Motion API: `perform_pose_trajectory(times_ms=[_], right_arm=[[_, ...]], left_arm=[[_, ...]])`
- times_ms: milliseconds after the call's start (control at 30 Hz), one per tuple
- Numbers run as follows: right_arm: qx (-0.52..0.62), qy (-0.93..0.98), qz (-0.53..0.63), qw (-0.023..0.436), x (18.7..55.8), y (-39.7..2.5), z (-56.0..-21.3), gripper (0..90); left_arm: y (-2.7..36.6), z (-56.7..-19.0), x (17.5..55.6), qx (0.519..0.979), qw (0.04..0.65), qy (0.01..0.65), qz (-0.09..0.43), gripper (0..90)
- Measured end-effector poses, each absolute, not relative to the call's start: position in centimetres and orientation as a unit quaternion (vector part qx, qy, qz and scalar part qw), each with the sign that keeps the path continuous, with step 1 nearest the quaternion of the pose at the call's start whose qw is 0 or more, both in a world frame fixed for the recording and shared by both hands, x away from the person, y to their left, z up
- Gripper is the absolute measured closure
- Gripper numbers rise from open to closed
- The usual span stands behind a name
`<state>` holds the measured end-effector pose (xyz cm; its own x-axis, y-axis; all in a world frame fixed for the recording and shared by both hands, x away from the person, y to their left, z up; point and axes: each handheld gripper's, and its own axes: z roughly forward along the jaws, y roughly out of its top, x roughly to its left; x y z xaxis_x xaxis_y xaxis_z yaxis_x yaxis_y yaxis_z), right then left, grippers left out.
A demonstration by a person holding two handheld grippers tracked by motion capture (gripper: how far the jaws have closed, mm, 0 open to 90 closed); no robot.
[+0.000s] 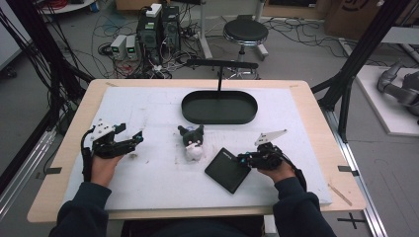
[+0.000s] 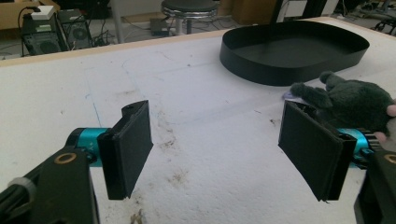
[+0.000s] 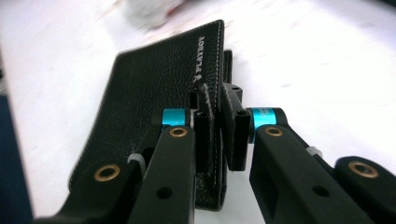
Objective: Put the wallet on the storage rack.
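Right gripper [image 1: 243, 159]: it is held in the person's right hand [image 1: 277, 170] at the right front of the table. In the right gripper view [image 3: 217, 135] the two jaws are seen closed on the stitched edge of a black leather wallet, with almost no gap between the pads.

Wallet [image 1: 228, 170]: it is lying flat on the white mat, just in front and to the right of the plush toy. Its right edge is pinched by the right gripper. In the right gripper view [image 3: 154, 93] a grained surface and a printed word along the edge are seen.

Left gripper [image 1: 131, 137]: it is held in the person's left hand [image 1: 103, 168] at the left of the mat. In the left gripper view [image 2: 219, 154] the jaws are seen spread wide apart, and nothing is held between them; only stained mat is seen in the gap.

Plush toy [image 1: 191, 142]: a small black and white figure is lying near the middle of the mat, between the two grippers. In the left gripper view [image 2: 355, 100] it is seen just behind the right-hand jaw; whether it is touched cannot be told.

Tray [image 1: 219, 106]: a black oval tray is placed at the back of the mat, behind the toy, well apart from both grippers.

Mat [image 1: 148, 173]: a white sheet with small dirty marks is laid over the wooden table [image 1: 316, 103].

Background: a round stool [image 1: 245, 32] and computer boxes with cables are seen on the floor.
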<state>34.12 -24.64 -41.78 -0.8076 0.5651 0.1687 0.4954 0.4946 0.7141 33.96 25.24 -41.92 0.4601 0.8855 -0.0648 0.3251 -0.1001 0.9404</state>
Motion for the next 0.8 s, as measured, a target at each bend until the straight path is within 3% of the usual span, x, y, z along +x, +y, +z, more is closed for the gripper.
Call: perform_pose_trajectory(times_ms=[300,700,800], right_arm=[[0.379,0.820,0.404,0.143,34.5,-28.9,-39.3,86.6],[0.427,0.775,0.406,0.227,33.8,-32.1,-37.6,88.3],[0.420,0.778,0.407,0.230,33.7,-32.0,-37.4,88.5]], left_arm=[[25.2,-41.9,34.0,0.690,0.503,0.440,0.277,25.7],[25.3,-41.9,34.0,0.688,0.503,0.443,0.279,26.0],[25.3,-41.9,34.0,0.688,0.502,0.444,0.278,26.0]])
